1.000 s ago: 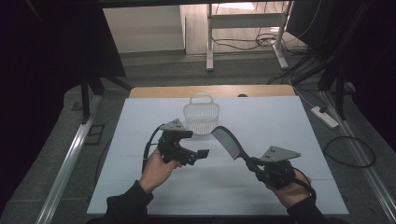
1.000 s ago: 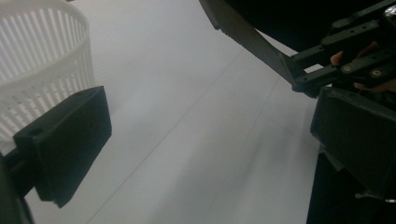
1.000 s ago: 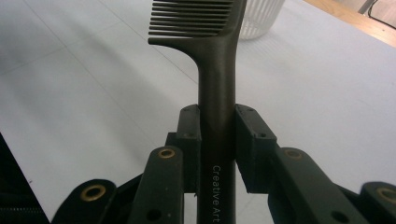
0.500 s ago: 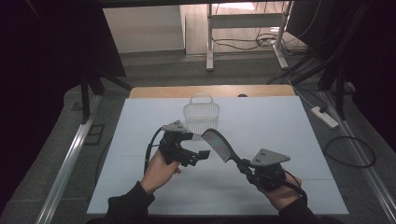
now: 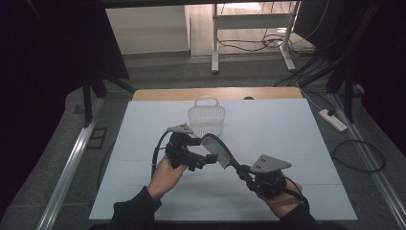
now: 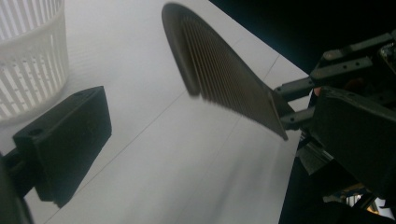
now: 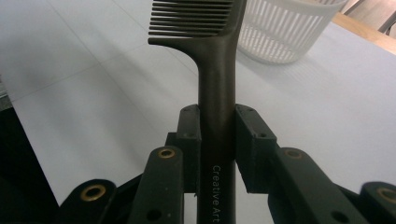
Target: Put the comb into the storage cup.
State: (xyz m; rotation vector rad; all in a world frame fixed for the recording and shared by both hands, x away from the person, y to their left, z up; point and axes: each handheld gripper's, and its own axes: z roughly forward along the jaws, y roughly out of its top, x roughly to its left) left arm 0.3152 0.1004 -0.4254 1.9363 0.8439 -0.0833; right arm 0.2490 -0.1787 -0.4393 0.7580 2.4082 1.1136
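I read the right hand-held gripper [image 7: 217,135] as clenched on the comb [image 7: 215,93], both pads squeezing its dark handle. Comb: dark brown, curved back, fine teeth, "Creative Art" printed on handle; held off the surface [image 5: 287,124], head angled up twd the white basket [image 5: 207,120]. Left hand-held gripper [image 5: 203,160] sits just beside the comb head w/ jaws released, nothing btwn them. Both forearms enter low, hands close together.

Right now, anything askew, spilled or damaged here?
Nothing stands out. The right gripper clamps the dark comb by its handle, teeth intact. The white basket stands upright on the table.
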